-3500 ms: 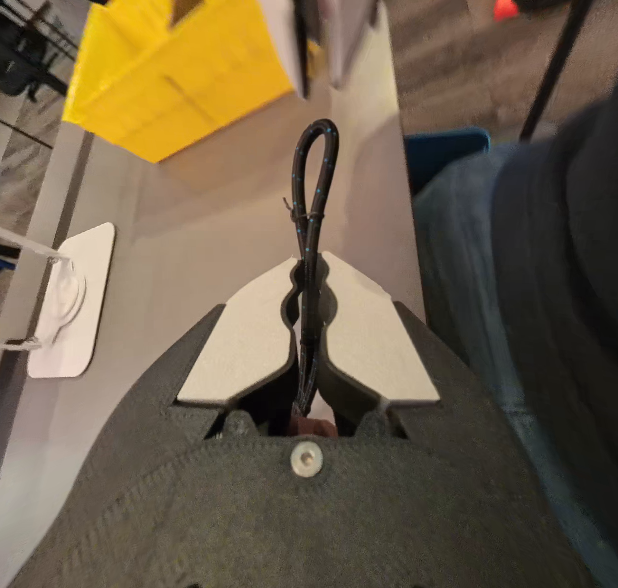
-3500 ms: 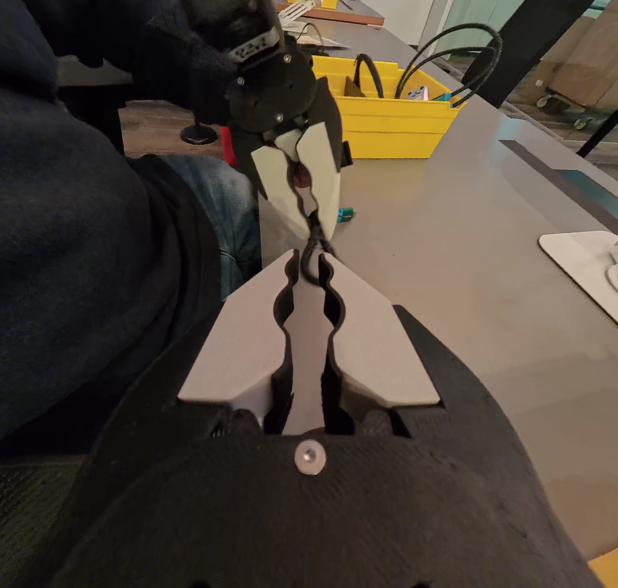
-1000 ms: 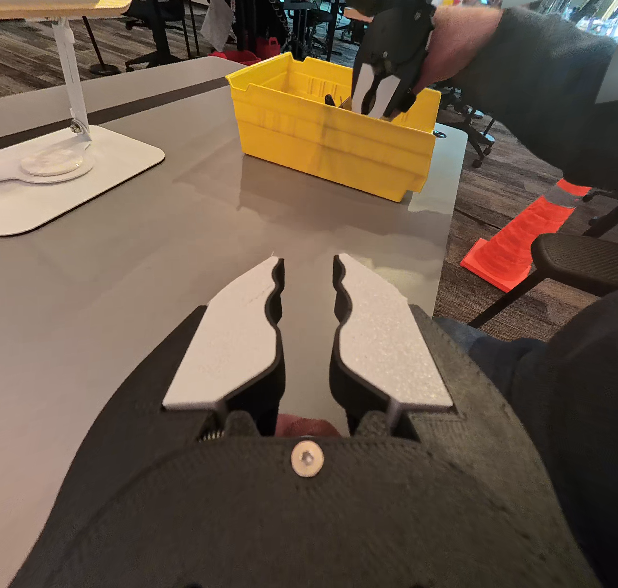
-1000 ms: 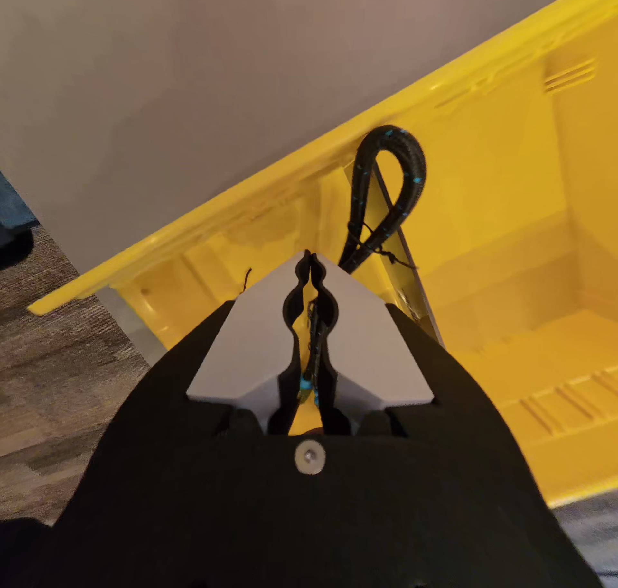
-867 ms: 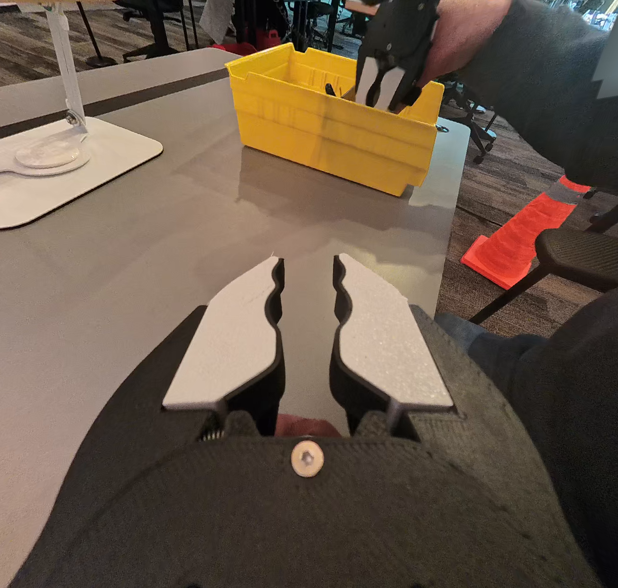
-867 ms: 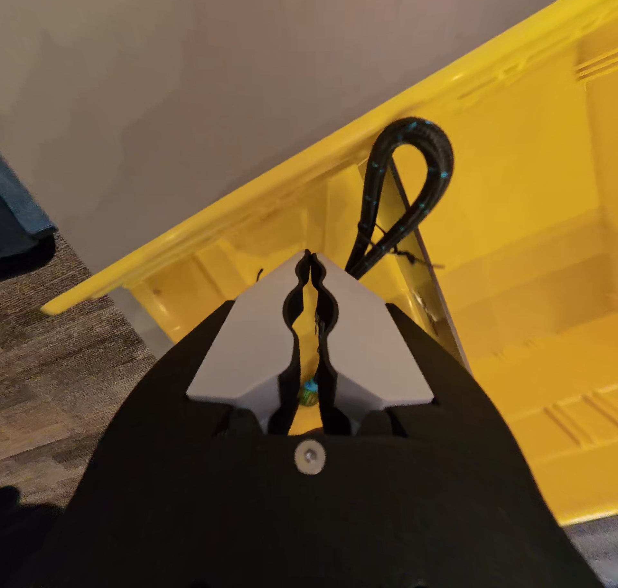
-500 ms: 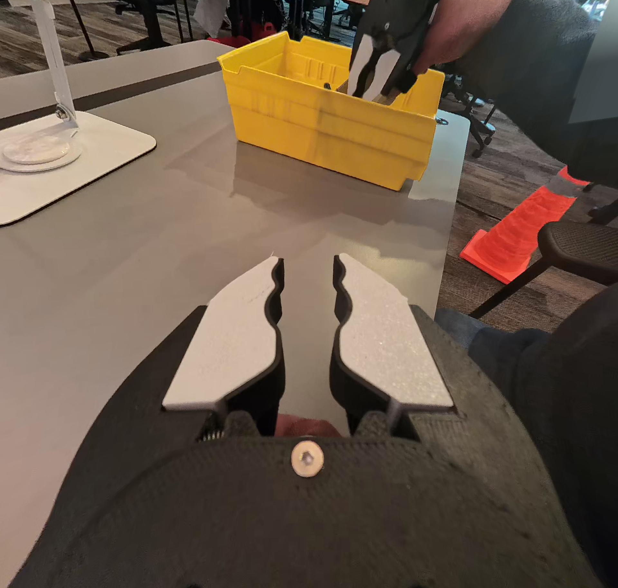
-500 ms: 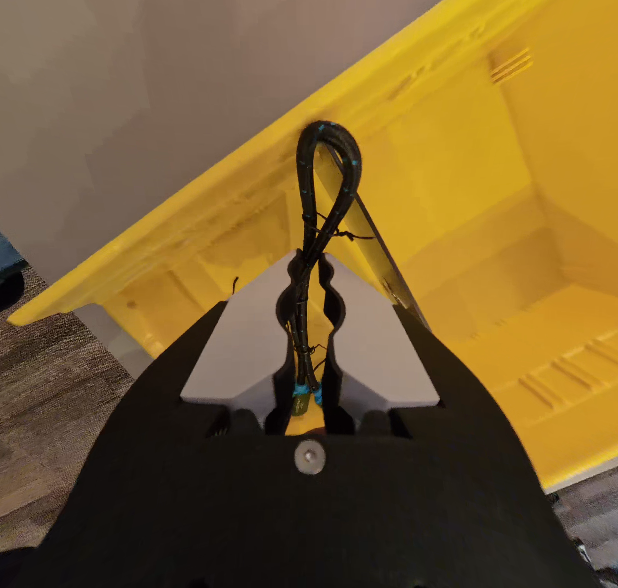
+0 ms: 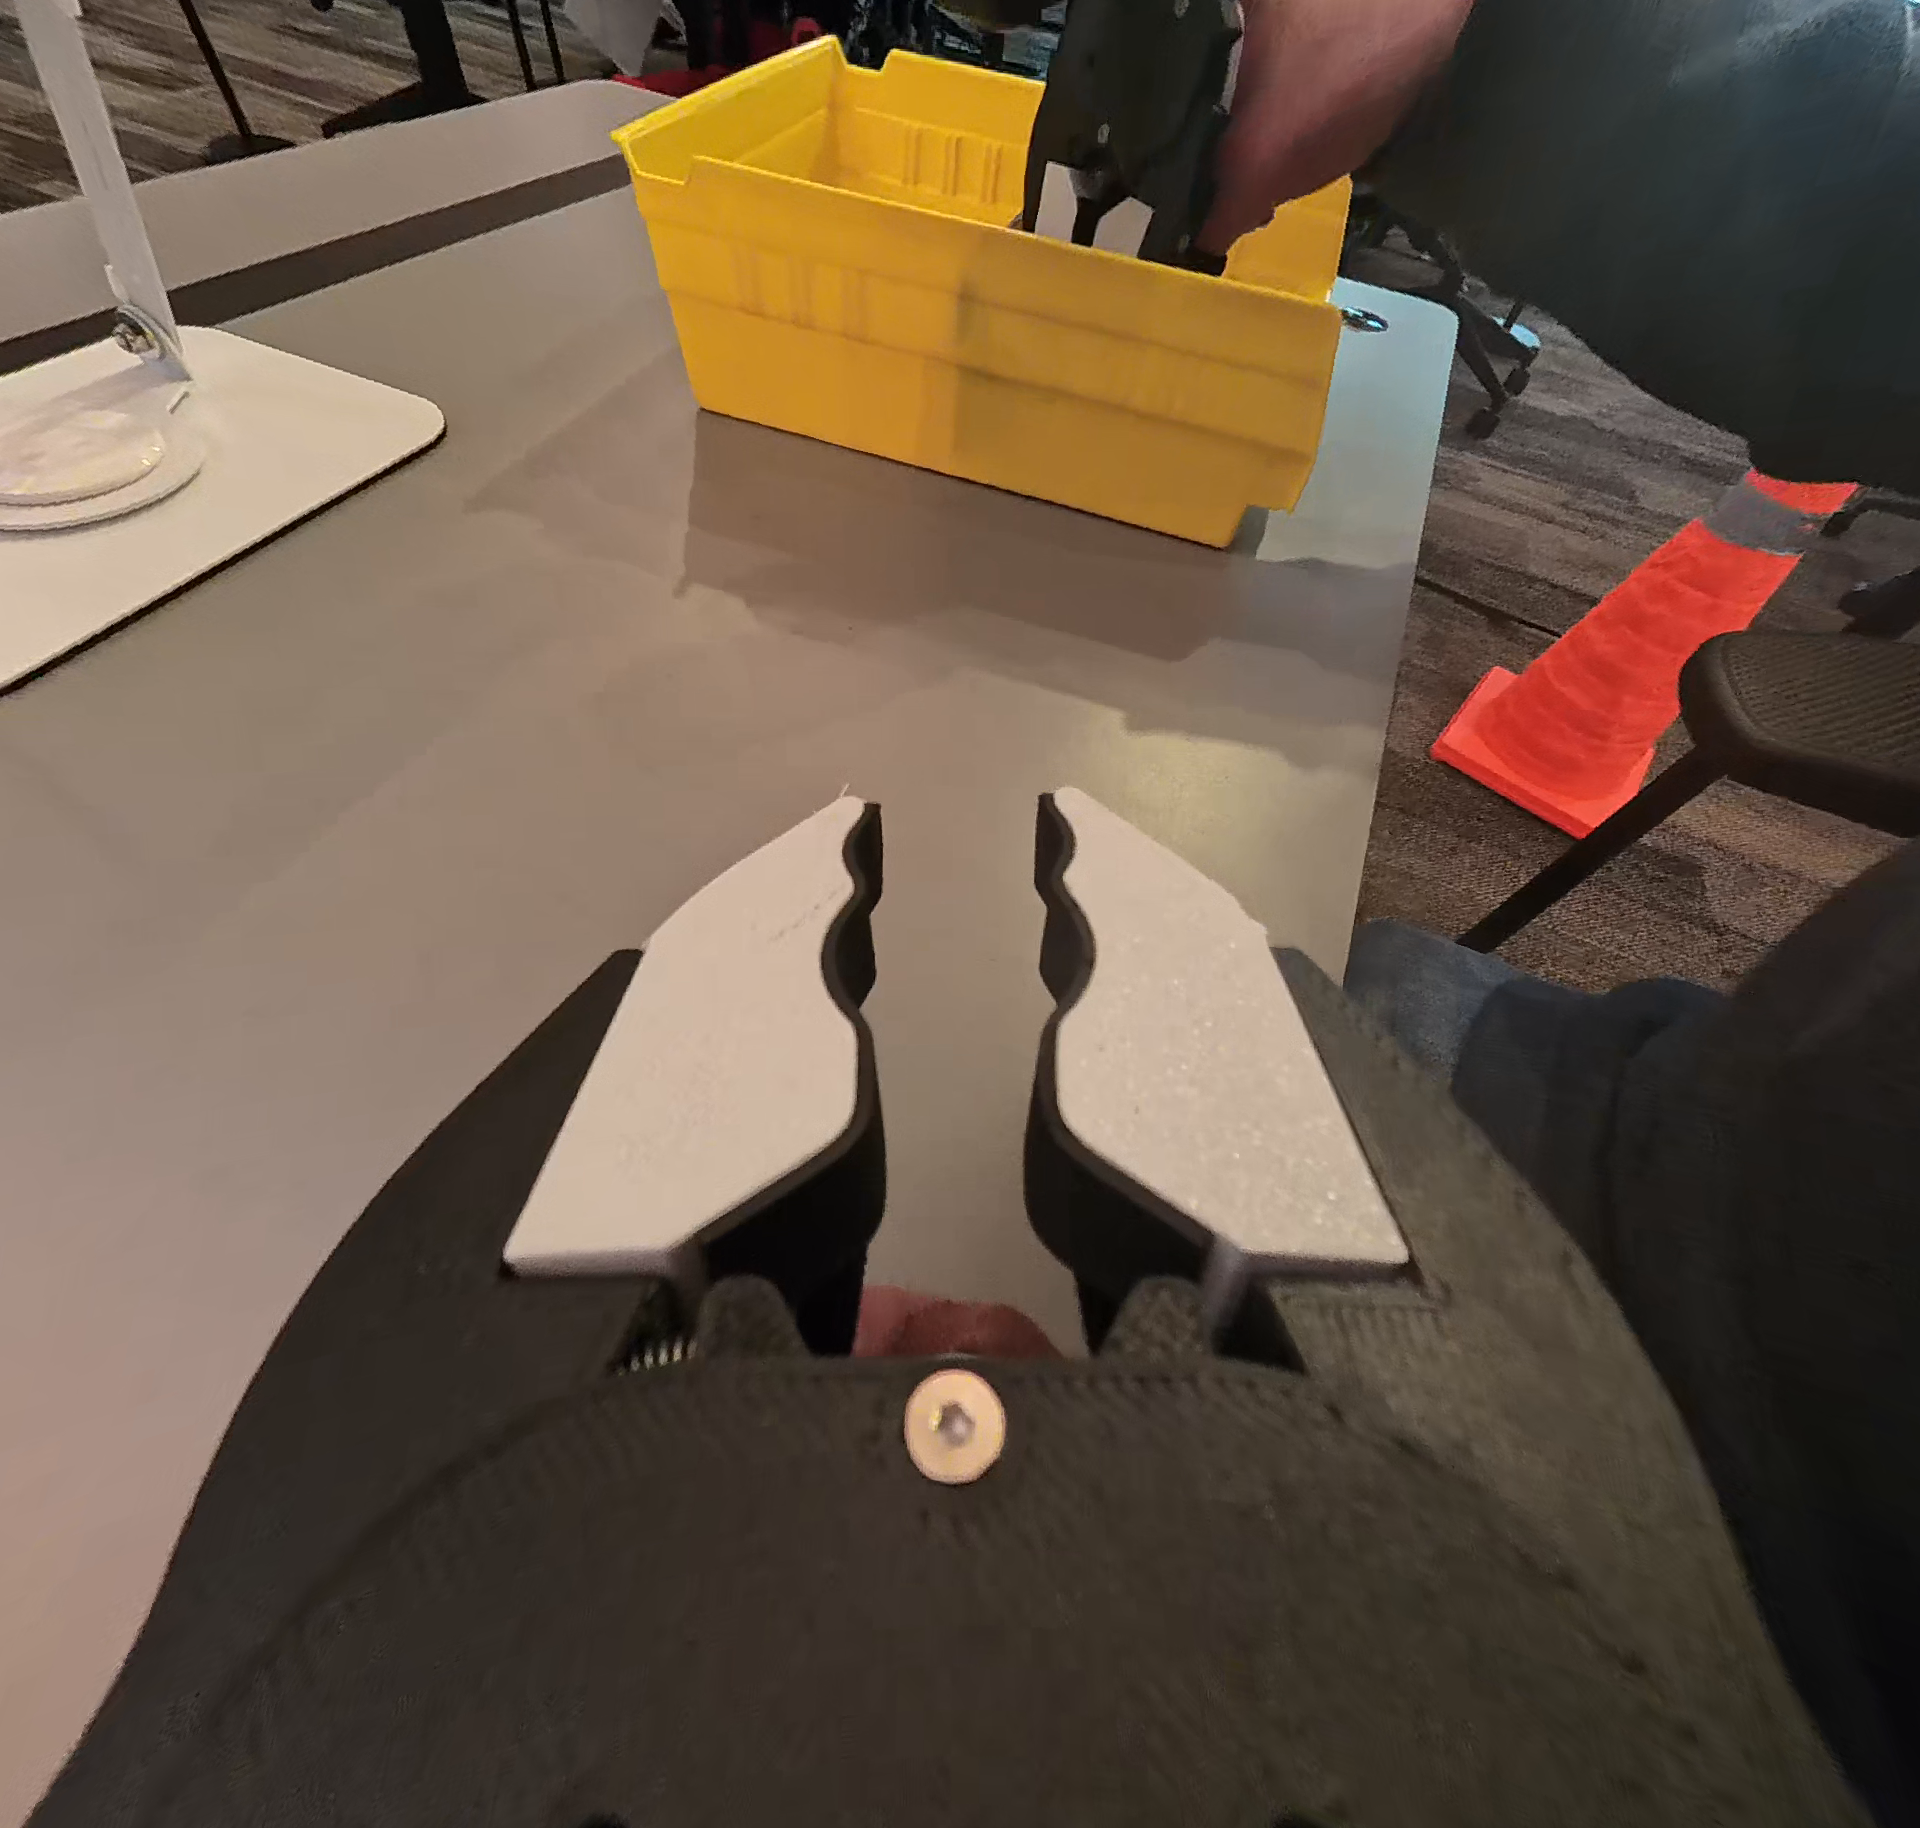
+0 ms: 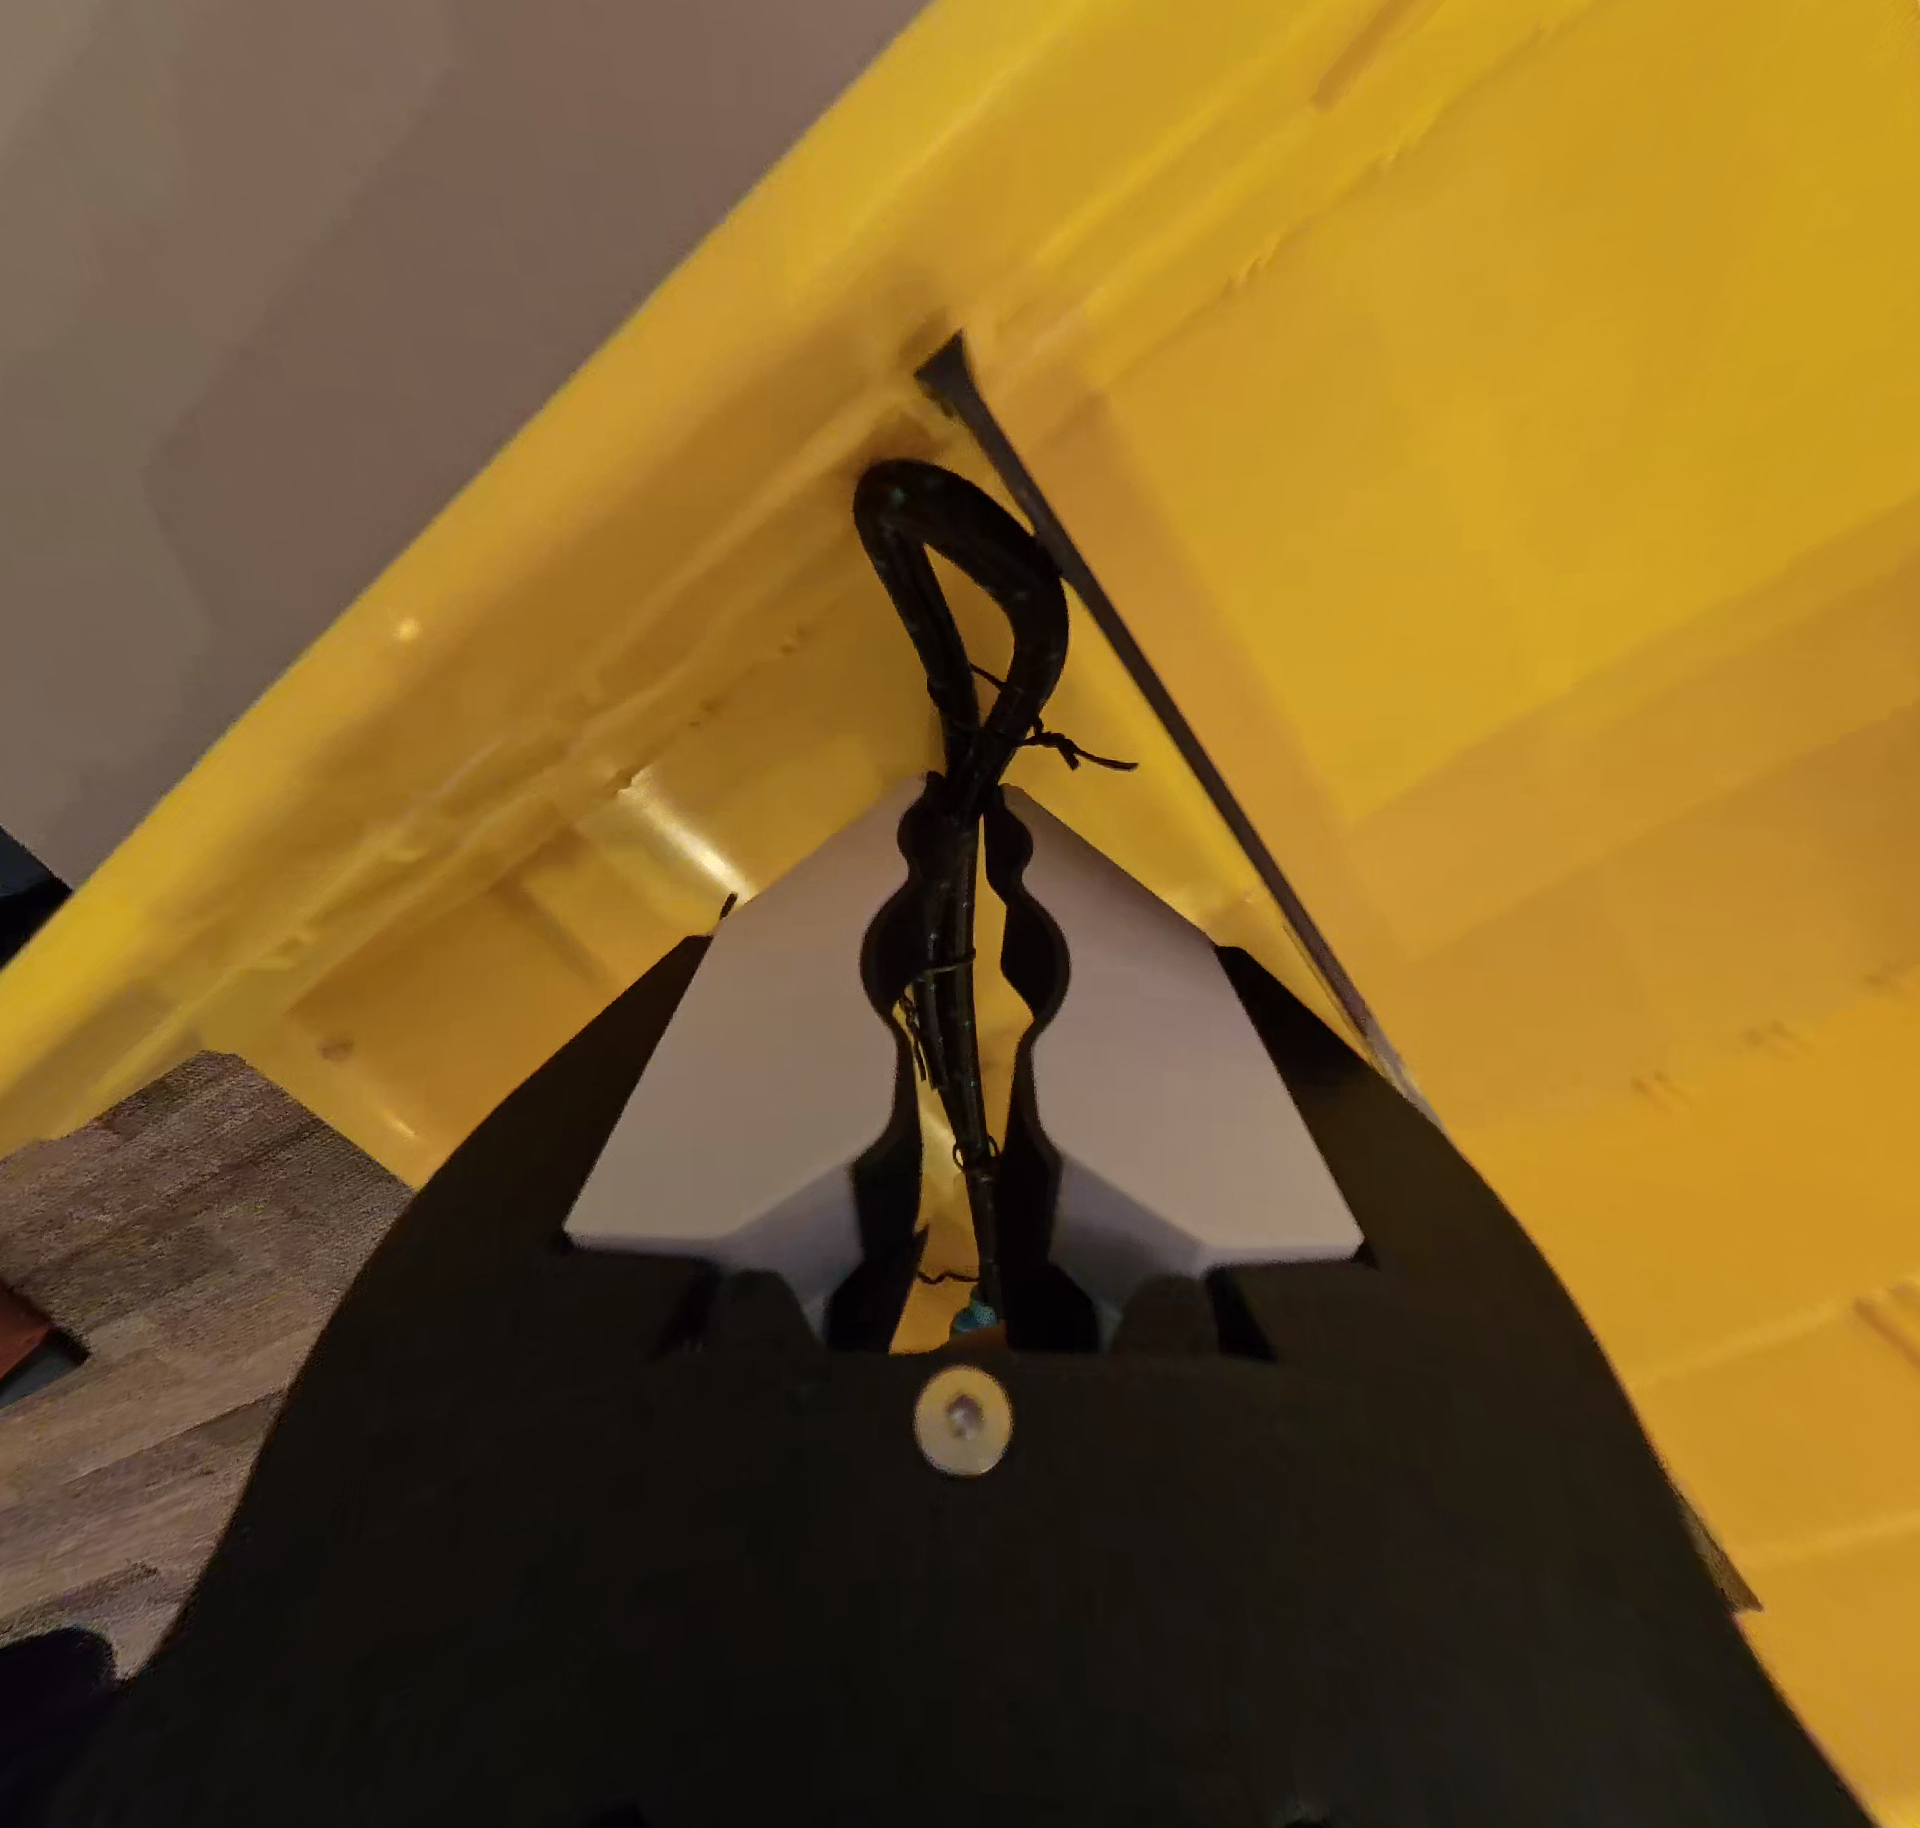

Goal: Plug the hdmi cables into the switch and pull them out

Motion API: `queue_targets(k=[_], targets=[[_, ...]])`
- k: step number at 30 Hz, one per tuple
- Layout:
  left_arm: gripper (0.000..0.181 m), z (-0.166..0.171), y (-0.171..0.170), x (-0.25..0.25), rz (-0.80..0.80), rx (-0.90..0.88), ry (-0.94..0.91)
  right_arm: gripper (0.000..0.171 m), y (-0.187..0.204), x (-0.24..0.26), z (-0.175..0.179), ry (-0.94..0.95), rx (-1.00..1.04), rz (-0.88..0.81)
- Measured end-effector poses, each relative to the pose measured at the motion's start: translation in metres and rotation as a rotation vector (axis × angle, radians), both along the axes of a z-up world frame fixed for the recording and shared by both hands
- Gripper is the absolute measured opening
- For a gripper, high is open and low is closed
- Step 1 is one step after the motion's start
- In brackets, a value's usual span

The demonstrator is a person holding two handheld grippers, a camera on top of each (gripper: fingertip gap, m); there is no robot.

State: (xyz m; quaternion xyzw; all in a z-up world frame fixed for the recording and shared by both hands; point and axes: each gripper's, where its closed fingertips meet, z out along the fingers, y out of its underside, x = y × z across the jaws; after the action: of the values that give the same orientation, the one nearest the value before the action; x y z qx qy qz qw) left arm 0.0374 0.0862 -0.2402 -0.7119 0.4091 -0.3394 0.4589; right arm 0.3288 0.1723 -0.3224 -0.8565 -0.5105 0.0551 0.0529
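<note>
A black braided cable with blue flecks (image 10: 1029,594), folded into a tied loop, runs between the fingers of my right gripper (image 10: 961,796). That gripper is shut on the cable and holds it down inside the yellow bin (image 10: 1455,531), the loop near the bin's wall and a thin black divider (image 10: 1143,687). In the left wrist view the right gripper (image 9: 1132,178) dips into the bin (image 9: 987,376), its fingertips hidden behind the wall. My left gripper (image 9: 956,807) is open and empty above the grey table (image 9: 416,739). No switch shows.
A white stand base (image 9: 208,469) sits at the table's left. The table's right edge is close; beyond it lie an orange cone (image 9: 1621,677) and a black chair (image 9: 1808,718). A person's sleeve (image 9: 1662,116) reaches over the bin. The tips of one gripper are about 30 cm away from the tips of the other.
My right gripper has gone lower into the yellow bin with the cable loop still in it. My left gripper stays open over the table and has drifted only slightly.
</note>
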Motion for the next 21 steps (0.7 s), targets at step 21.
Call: queue_targets(k=[21], targets=[[0.041,0.006,-0.015,-0.059,0.125,0.133,0.198,0.025,-0.013,-0.067,0.052,0.243,0.195,-0.054]])
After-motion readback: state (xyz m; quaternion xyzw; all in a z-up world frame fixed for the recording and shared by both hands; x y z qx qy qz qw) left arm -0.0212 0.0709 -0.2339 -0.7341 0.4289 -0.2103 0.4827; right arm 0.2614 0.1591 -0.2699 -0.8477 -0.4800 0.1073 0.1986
